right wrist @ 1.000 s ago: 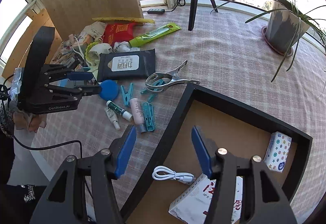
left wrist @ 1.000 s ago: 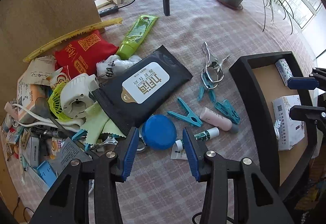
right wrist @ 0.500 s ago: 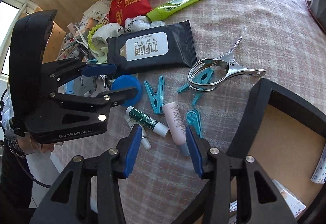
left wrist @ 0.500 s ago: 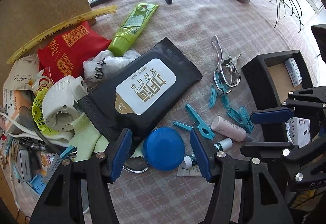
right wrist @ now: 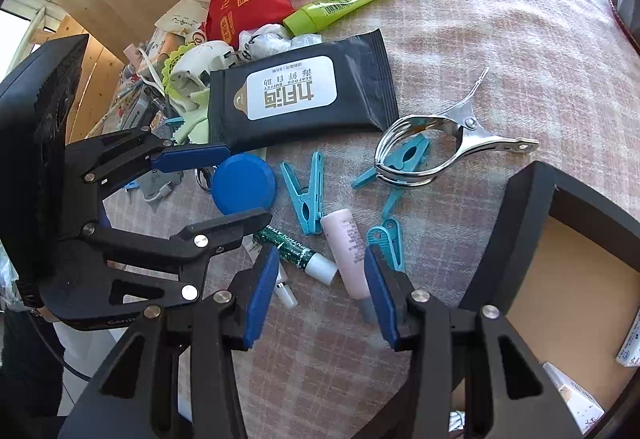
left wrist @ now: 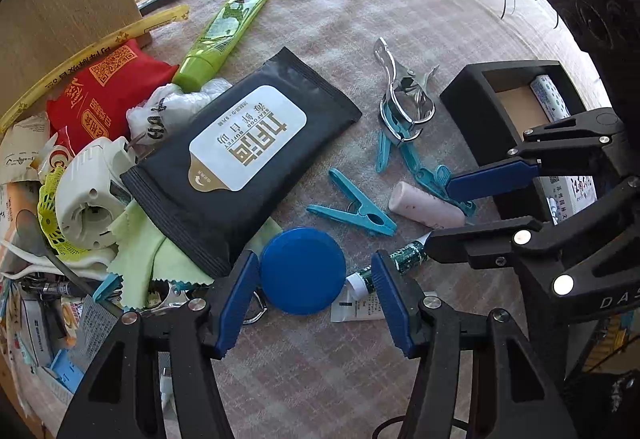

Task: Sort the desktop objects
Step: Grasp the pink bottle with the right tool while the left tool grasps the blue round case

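Desktop objects lie scattered on the checked cloth (left wrist: 400, 39) before you. Your left gripper (left wrist: 316, 297) stands with its jaws spread wide, holding nothing; the blue round lid (left wrist: 303, 270) lies flat between its fingertips, close to the left pad (left wrist: 236, 303). Your right gripper (right wrist: 318, 293) is likewise open and empty, poised over the pink tube (right wrist: 347, 252) and the green-patterned tube (right wrist: 296, 249), which lie side by side on the cloth. A small white vial (right wrist: 285, 293) rests just beside the right gripper's left pad.

Beyond these, one teal clothespin (right wrist: 305, 195) lies alone between the lid and the pink tube, and another (right wrist: 386, 239) lies just right of the pink tube. Farther out, a steel spring clamp (right wrist: 440, 151) sits over more teal pins. The black wet-wipe pack (left wrist: 240, 155) lies at a slant, its near corner resting on a pale green cloth (left wrist: 148, 251). To its left is a heap: a white plastic device (left wrist: 88, 191), a red packet (left wrist: 104, 95), a crumpled white bag (left wrist: 176, 107). A lime tube (left wrist: 218, 39) points away at the far side. The black tray (right wrist: 520, 223) stands at your right, holding boxes.
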